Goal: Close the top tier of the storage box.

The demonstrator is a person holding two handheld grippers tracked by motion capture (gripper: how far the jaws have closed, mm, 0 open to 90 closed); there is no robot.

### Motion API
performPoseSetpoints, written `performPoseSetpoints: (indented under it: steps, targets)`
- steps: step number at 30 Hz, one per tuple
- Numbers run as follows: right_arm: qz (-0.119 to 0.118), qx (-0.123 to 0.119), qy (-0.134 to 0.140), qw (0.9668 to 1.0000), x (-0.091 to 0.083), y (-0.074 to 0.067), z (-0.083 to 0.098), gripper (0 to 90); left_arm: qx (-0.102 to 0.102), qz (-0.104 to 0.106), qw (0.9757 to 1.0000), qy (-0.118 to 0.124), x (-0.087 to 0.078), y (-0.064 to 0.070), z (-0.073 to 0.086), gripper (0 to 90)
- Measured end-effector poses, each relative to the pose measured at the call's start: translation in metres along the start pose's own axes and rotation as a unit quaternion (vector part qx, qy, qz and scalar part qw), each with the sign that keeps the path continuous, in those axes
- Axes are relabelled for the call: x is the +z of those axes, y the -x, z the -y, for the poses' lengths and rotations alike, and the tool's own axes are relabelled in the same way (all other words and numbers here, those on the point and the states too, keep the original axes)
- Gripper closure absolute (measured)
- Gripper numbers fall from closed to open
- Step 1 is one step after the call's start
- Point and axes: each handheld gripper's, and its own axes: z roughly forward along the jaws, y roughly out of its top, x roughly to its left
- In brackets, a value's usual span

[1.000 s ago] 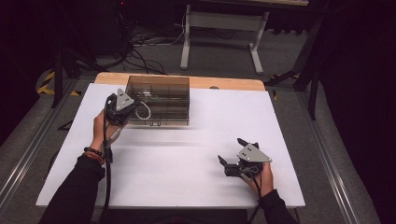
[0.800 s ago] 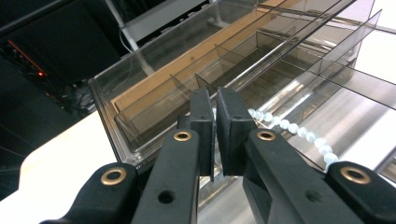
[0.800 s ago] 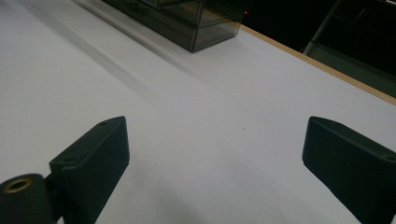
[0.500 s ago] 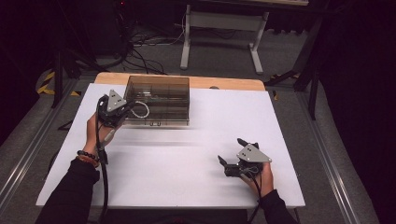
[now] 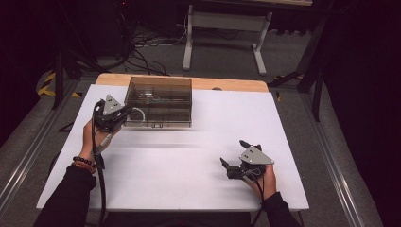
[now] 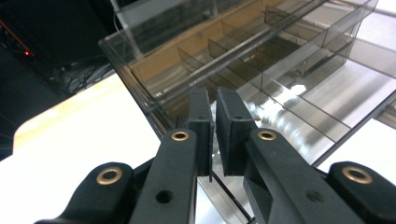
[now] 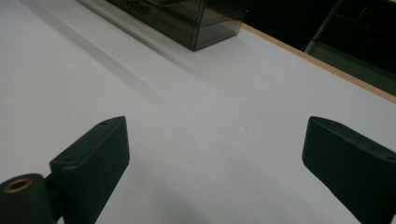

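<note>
Pinching the left wall of the smoky compartment box (image 5: 159,101), the left gripper (image 5: 124,112) has its jaws pressed together on the thin plastic edge. The box sits near the tabletop's (image 5: 198,179) far edge, left of centre, lid apparently down. The right gripper (image 5: 232,156), jaws spread and holding nothing, rests near the near right corner. Judging by this, the box handling is barely begun.

No readable text, label, brand, number or sign appears on anything here.
</note>
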Motion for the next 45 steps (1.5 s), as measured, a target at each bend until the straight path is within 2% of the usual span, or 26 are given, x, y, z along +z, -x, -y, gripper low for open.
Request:
performPoseSetpoints:
  steps: [2,9,12,16,23,28,35,37,40,45]
  targets:
    - [0.001,-0.002,0.001,1.0000,0.000,0.000,0.000,8.0,0.008,0.006,0.9999,-0.002,0.003,0.003,0.000,84.6]
    - [0.000,0.000,-0.001,1.0000,0.000,0.000,0.000,8.1,0.021,-0.004,0.9998,-0.001,0.007,0.009,-0.004,82.2]
    - [0.000,-0.001,-0.001,1.0000,0.000,0.000,0.000,8.1,0.015,-0.004,0.9999,0.002,0.007,0.009,-0.004,81.8]
    - [0.000,-0.001,0.001,1.0000,-0.001,0.001,0.000,8.1,0.011,-0.003,0.9999,0.001,0.008,0.010,-0.004,76.3]
    - [-0.002,-0.005,0.002,1.0000,-0.001,-0.001,-0.001,8.3,0.010,-0.002,0.9997,0.023,0.001,0.014,-0.009,71.5]
    - [-0.005,-0.007,0.007,0.9999,-0.003,-0.002,-0.002,8.3,-0.001,0.005,0.9990,0.043,-0.006,0.019,-0.009,70.2]
    - [-0.007,-0.007,0.011,0.9999,-0.004,-0.002,-0.002,8.2,0.010,0.014,0.9977,0.065,-0.012,0.034,0.002,70.9]
    - [-0.004,-0.009,0.012,0.9999,-0.004,-0.003,-0.002,8.2,0.019,0.008,0.9974,0.069,-0.013,0.038,0.005,70.9]
    - [-0.005,-0.010,0.013,0.9999,-0.005,-0.003,-0.003,8.2,0.019,0.014,0.9965,0.080,-0.017,0.043,0.008,70.9]
    - [-0.005,-0.010,0.014,0.9998,-0.005,-0.004,-0.003,8.2,0.027,0.021,0.9962,0.080,-0.018,0.052,0.013,68.8]
